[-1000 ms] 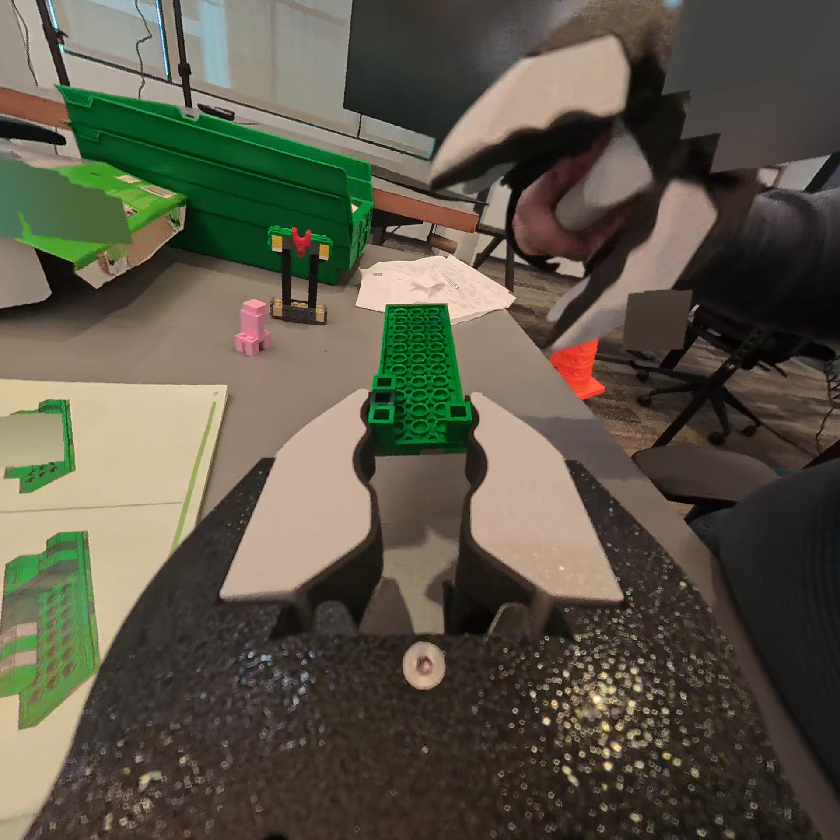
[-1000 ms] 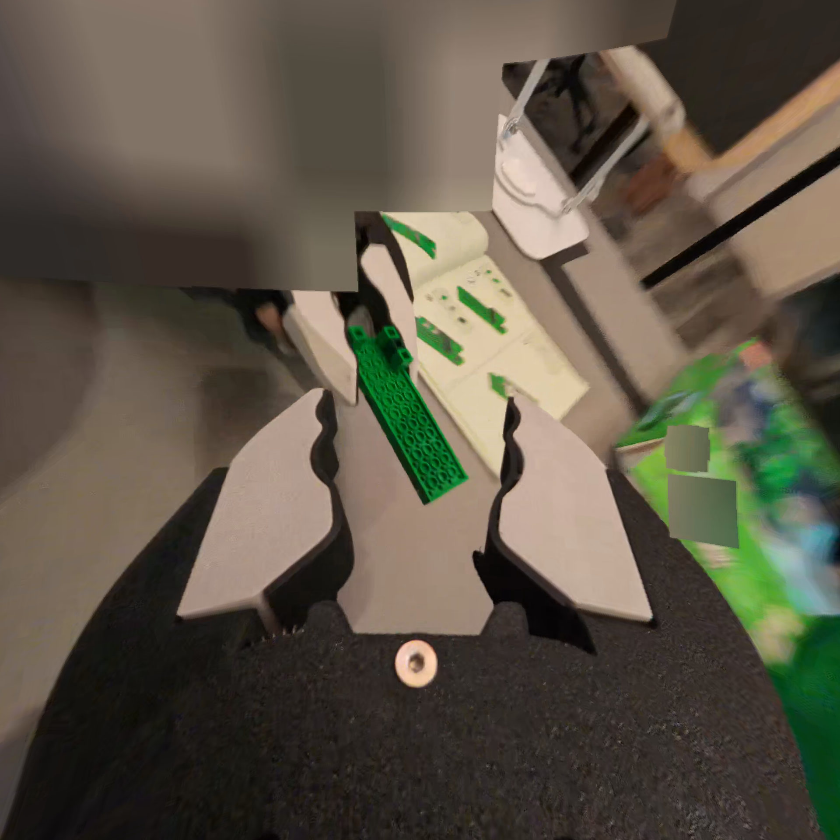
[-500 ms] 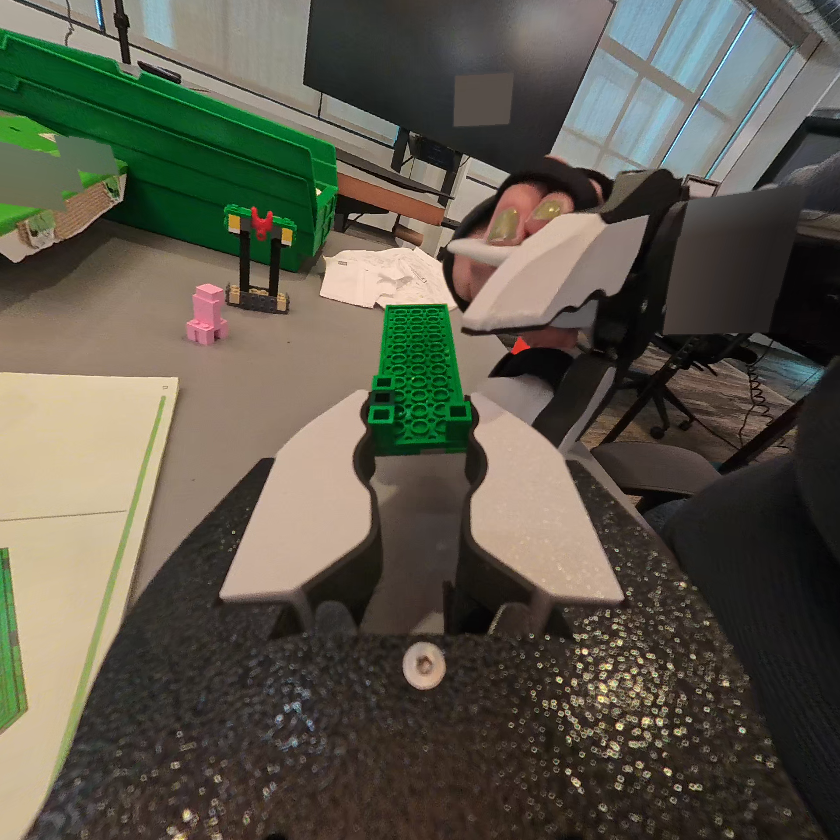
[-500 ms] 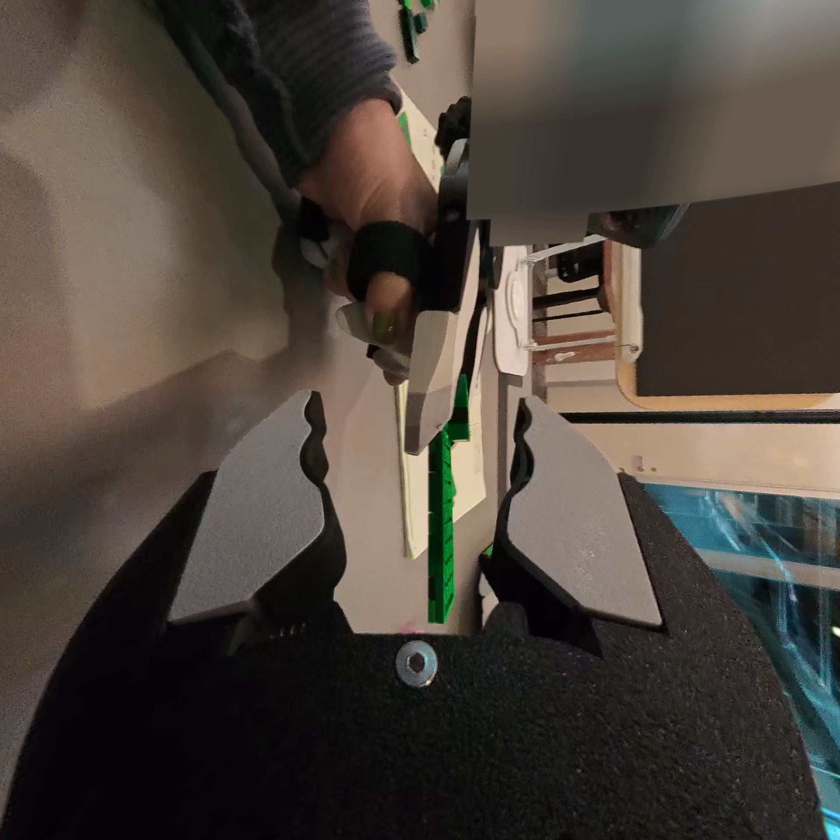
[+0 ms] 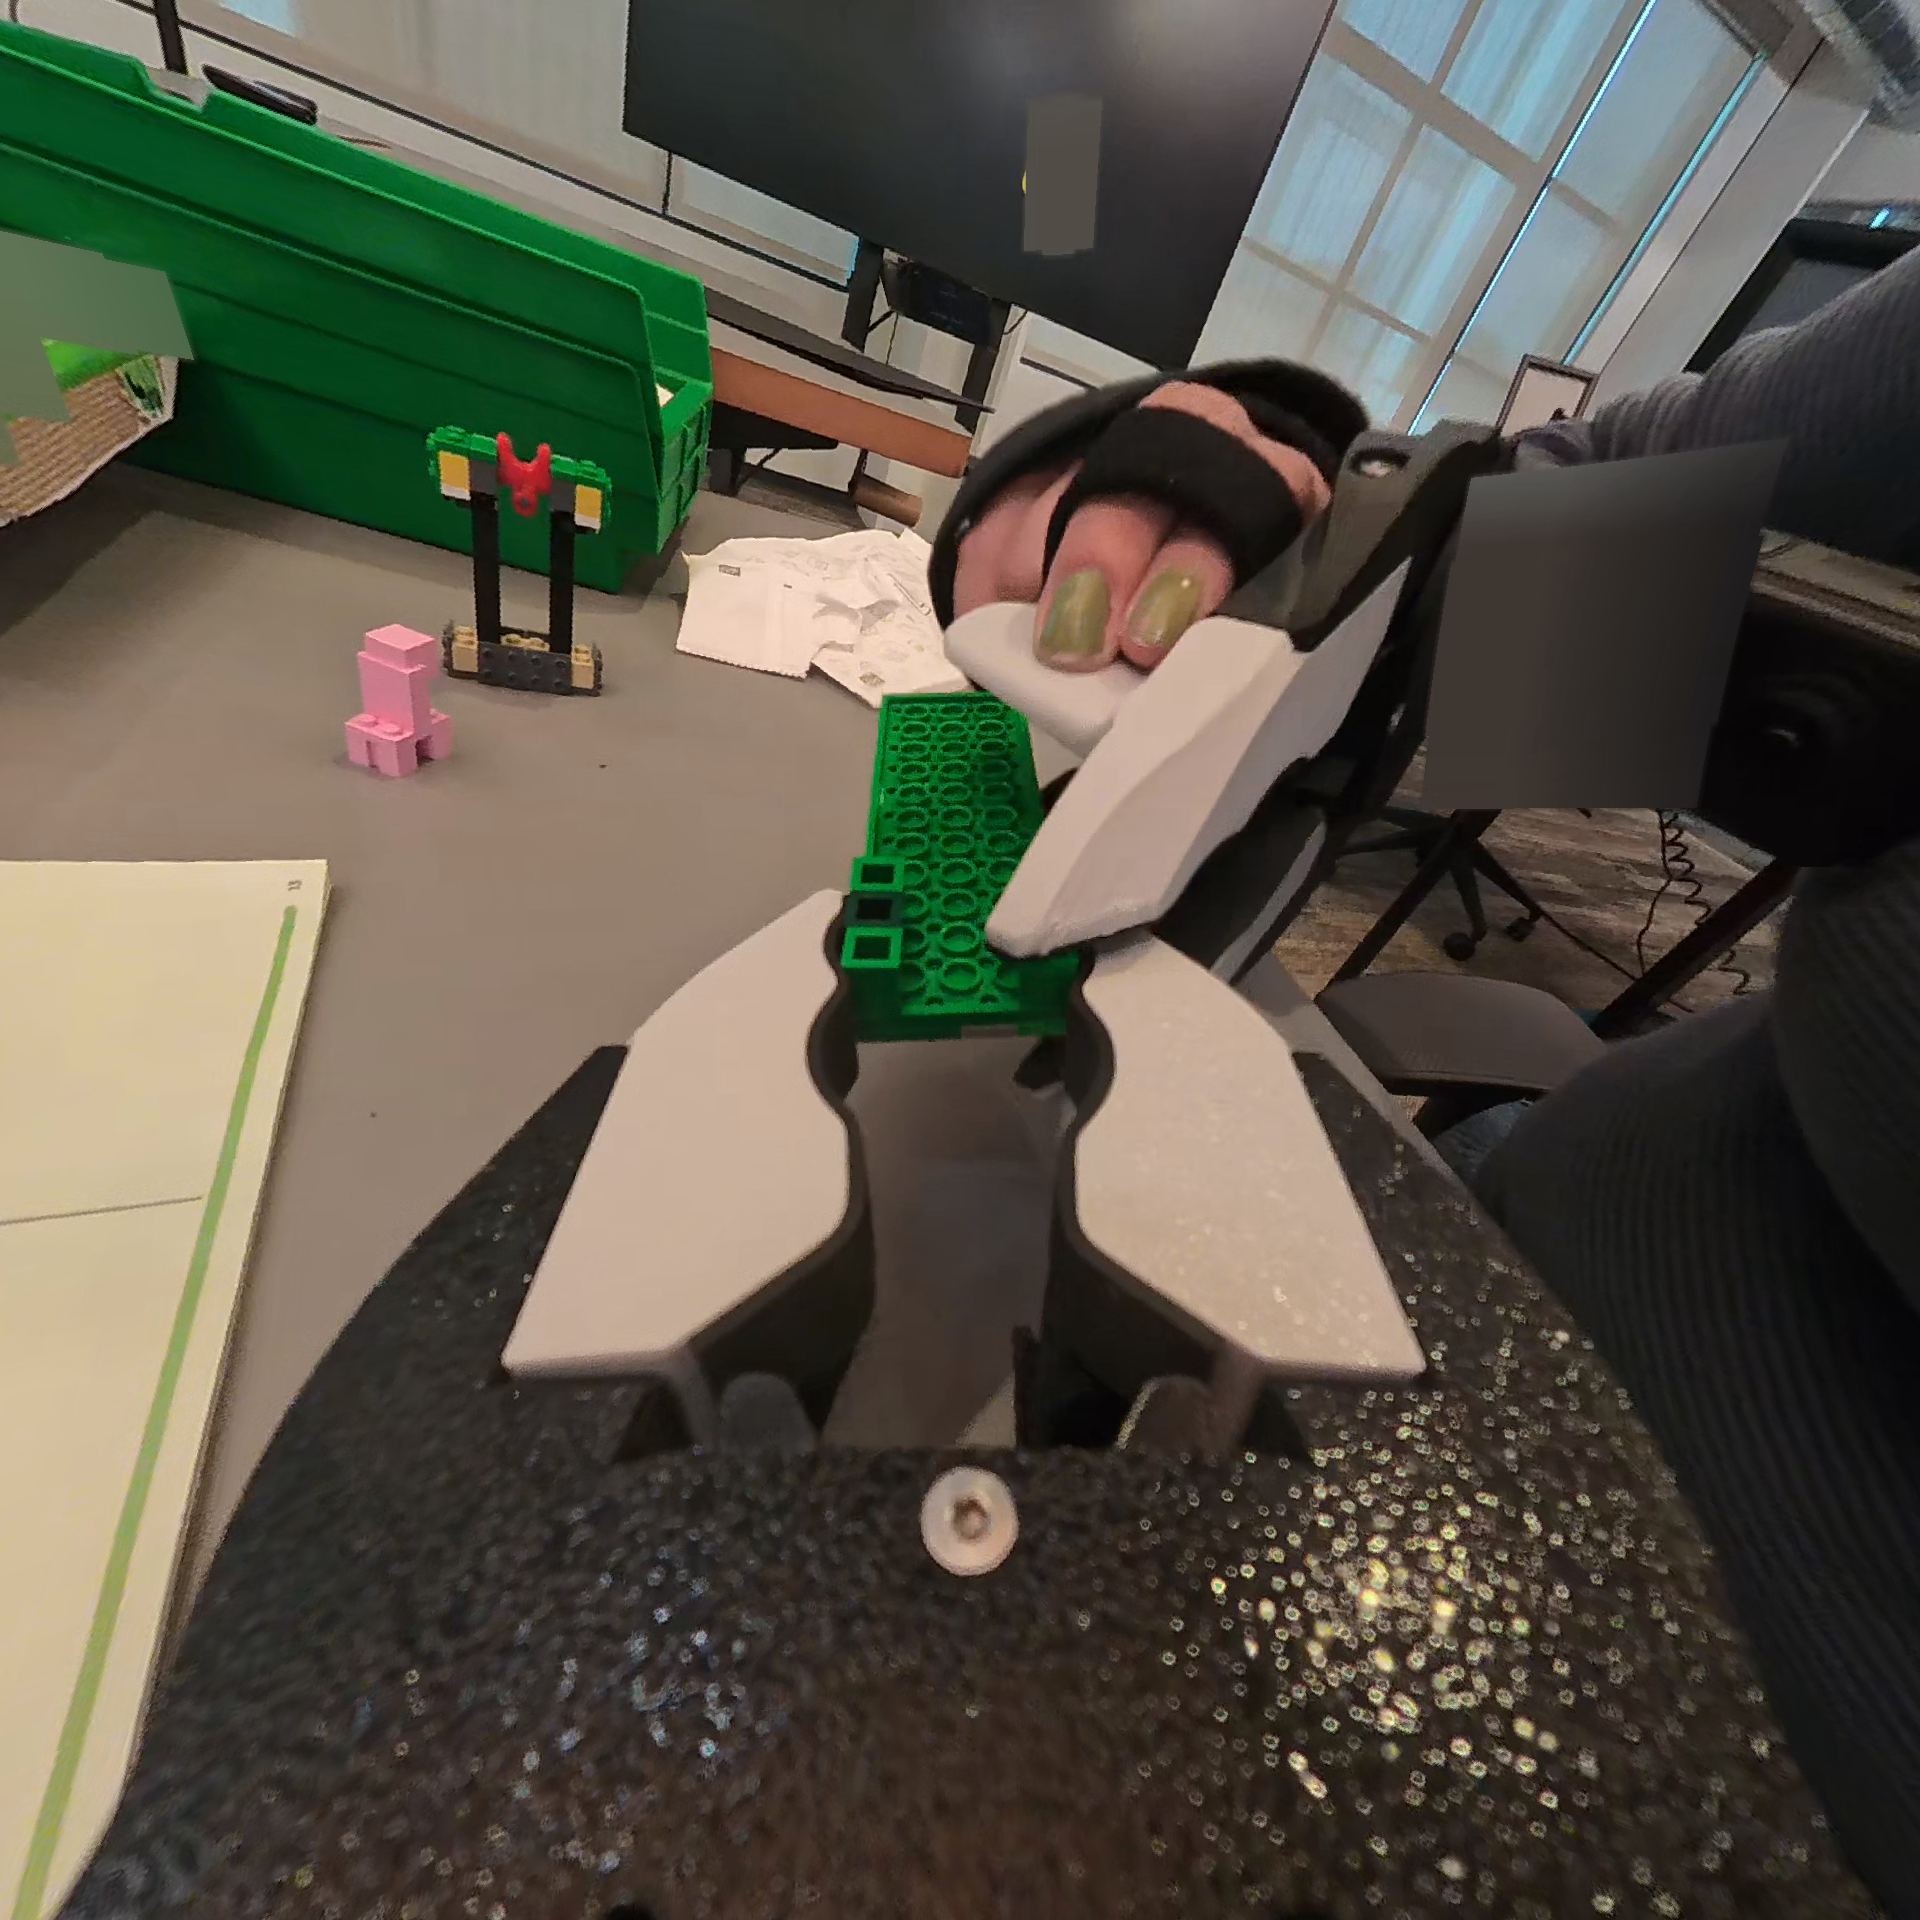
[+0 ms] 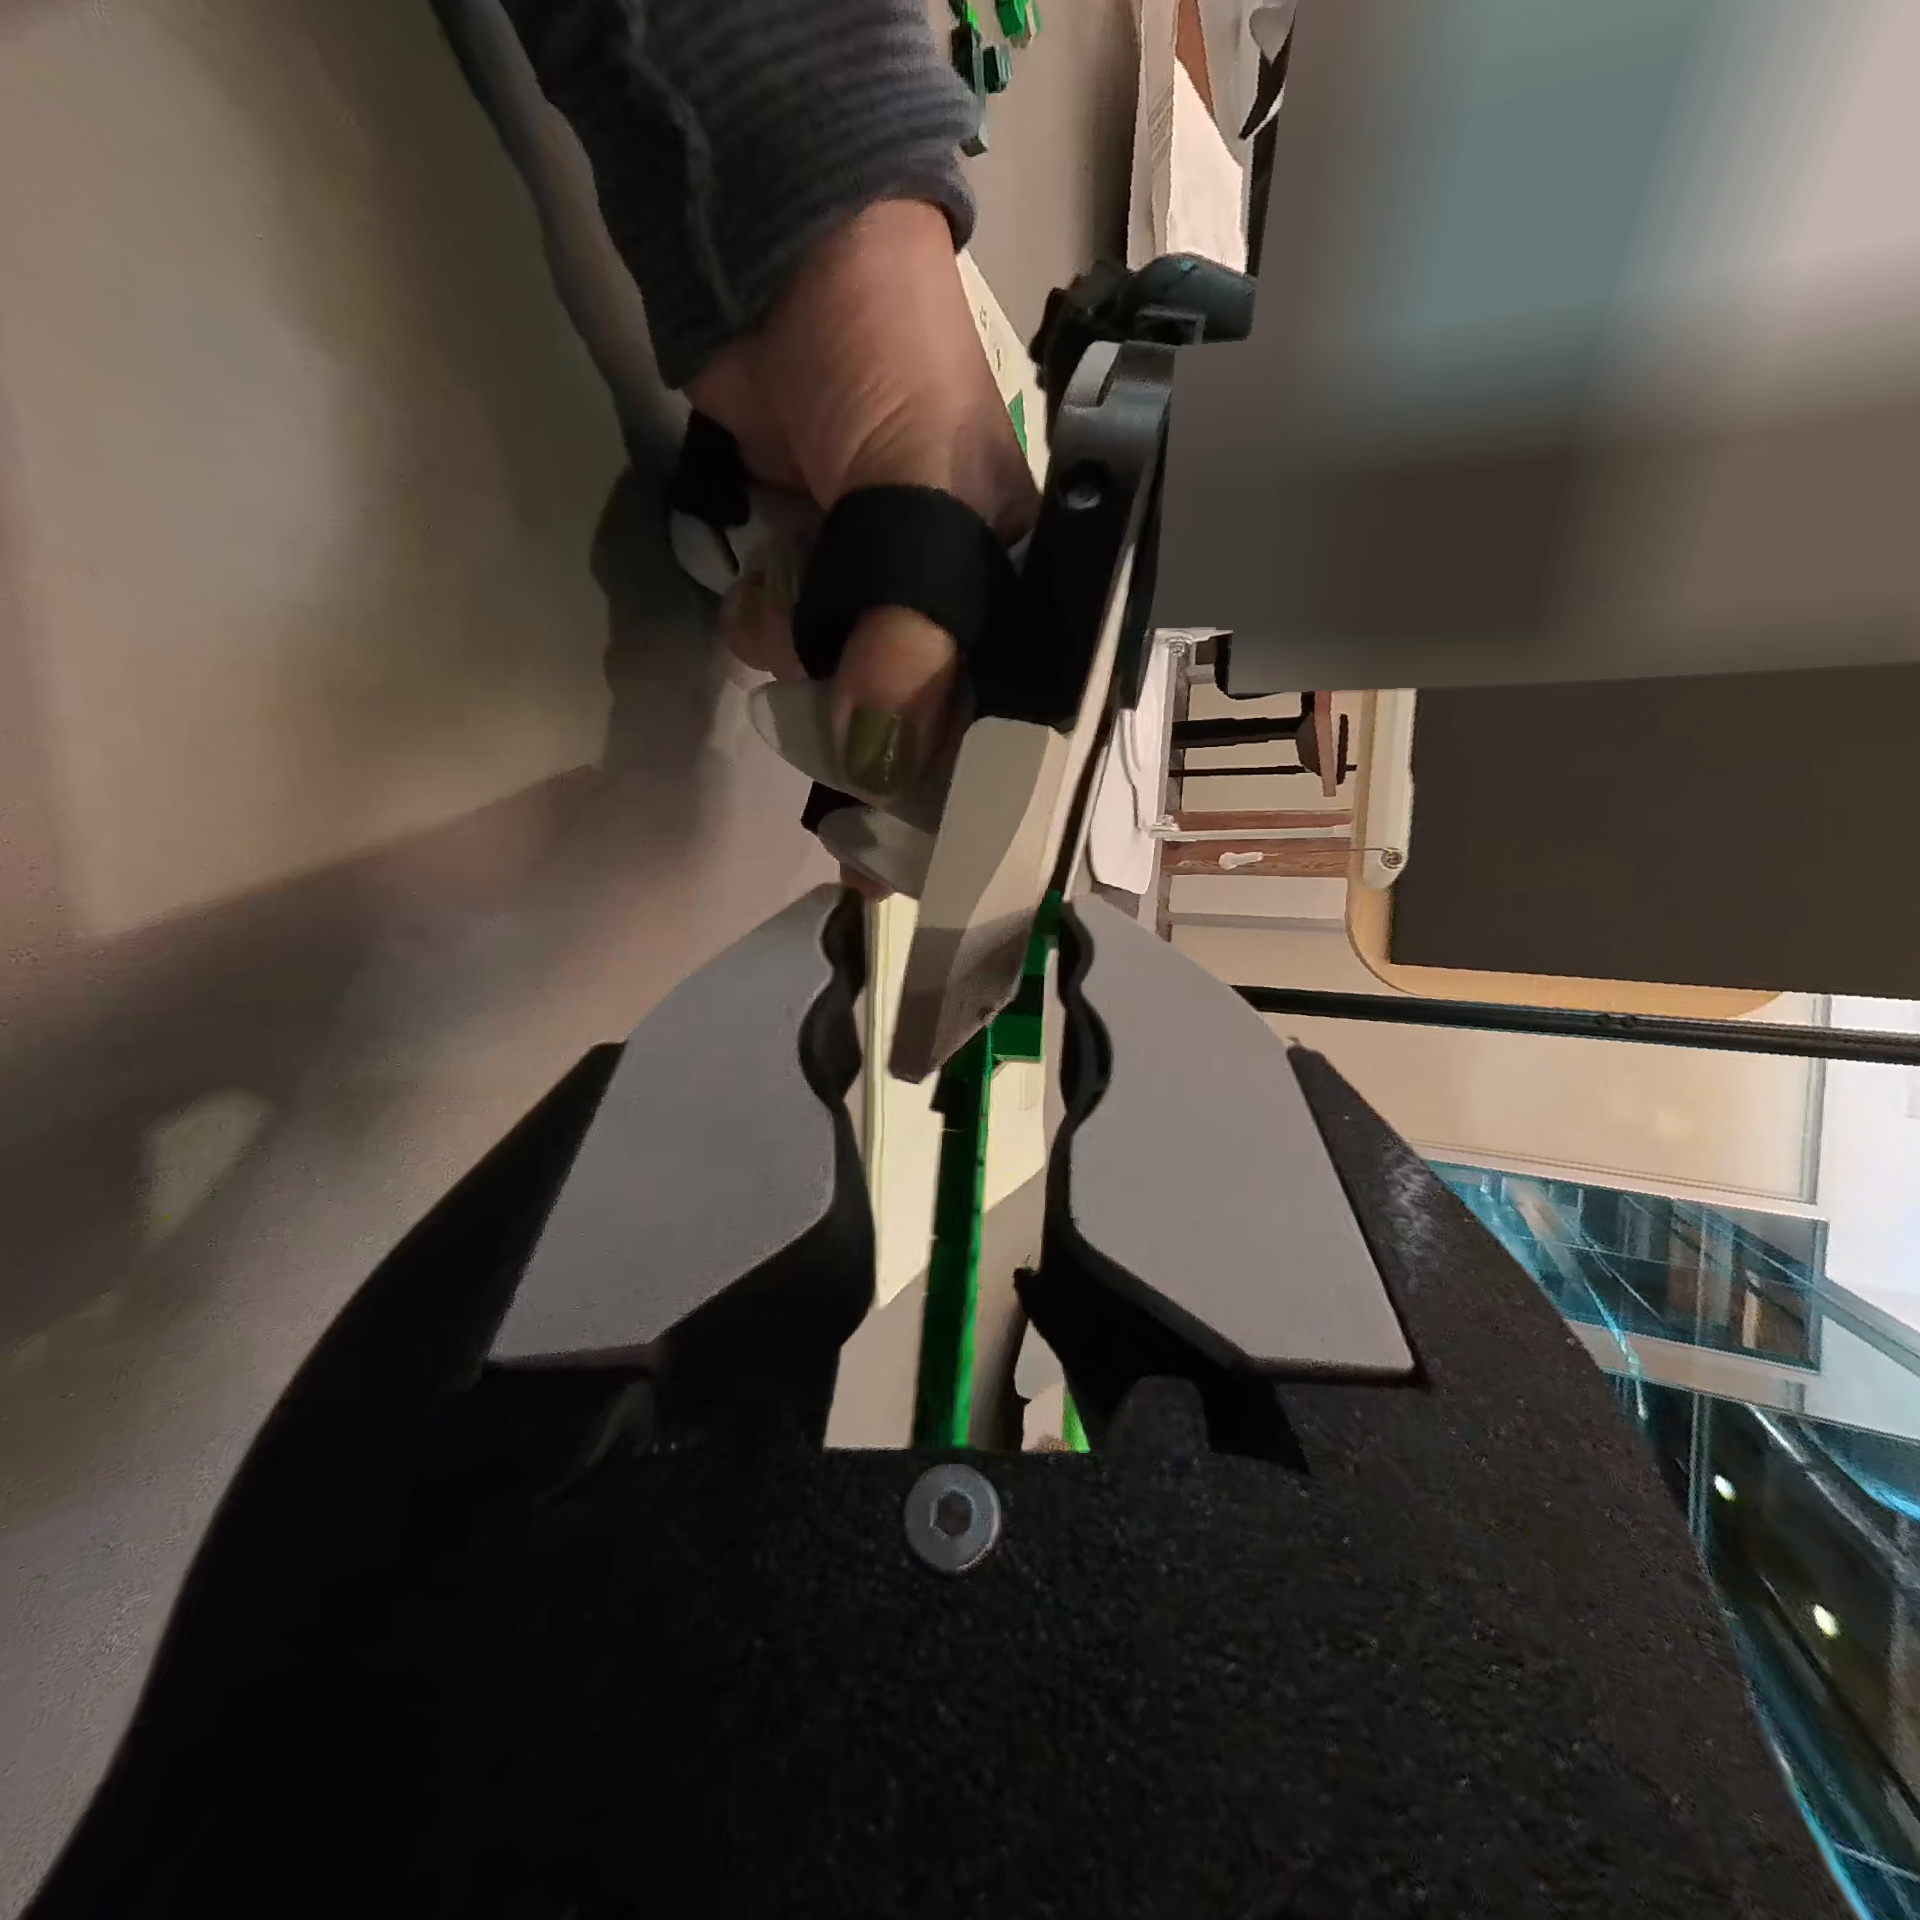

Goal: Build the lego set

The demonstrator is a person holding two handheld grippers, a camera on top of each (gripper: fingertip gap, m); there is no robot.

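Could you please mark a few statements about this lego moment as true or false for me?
1. The left gripper is shut on the green lego plate. True.
2. The right gripper is clamped on the plate. False: its fingers stand apart on either side of the plate, edge-on in the right wrist view.
3. The pink lego pig stands on the grey table. True.
4. The pig sits inside the green bin. False: it stands in front of it, beside the black and green lego frame.
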